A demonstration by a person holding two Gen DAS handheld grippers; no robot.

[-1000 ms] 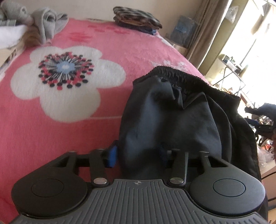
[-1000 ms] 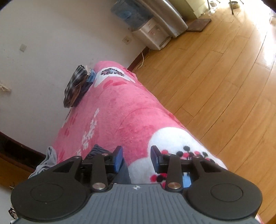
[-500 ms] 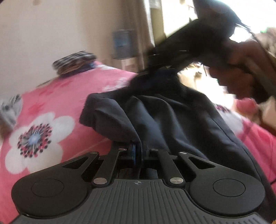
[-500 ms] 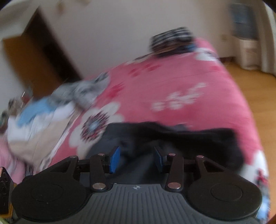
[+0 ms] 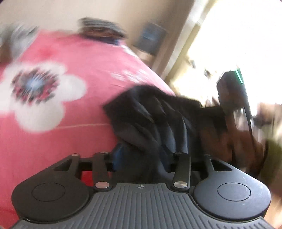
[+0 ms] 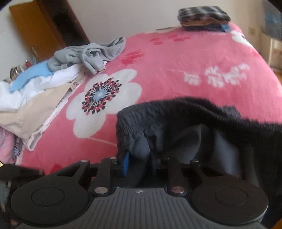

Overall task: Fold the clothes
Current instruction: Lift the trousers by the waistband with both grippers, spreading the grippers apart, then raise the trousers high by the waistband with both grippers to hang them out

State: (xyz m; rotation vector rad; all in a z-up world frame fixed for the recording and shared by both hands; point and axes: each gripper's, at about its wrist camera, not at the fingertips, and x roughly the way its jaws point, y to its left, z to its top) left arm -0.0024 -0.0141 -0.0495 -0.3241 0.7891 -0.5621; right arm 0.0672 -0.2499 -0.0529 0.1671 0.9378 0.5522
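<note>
The dark shorts (image 6: 185,123) lie bunched on the pink floral blanket (image 6: 176,67), elastic waistband toward me. My right gripper (image 6: 139,165) has just been closing, and its blue pads pinch a fold of the waistband. My left gripper (image 5: 142,158) has just been opening; cloth sits between its jaws, though blur hides whether it grips. Unfolded laundry (image 6: 44,79) is piled at the left, and a folded plaid stack (image 6: 202,15) lies at the far edge.

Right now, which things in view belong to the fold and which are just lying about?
In the job:
- dark shorts, elastic waistband bunched
- right gripper, fabric between its closing jaws
- left gripper, jaws opening, cloth between them

Lying about:
- grey garment
- white and beige pile
- folded plaid stack
- pink blanket
</note>
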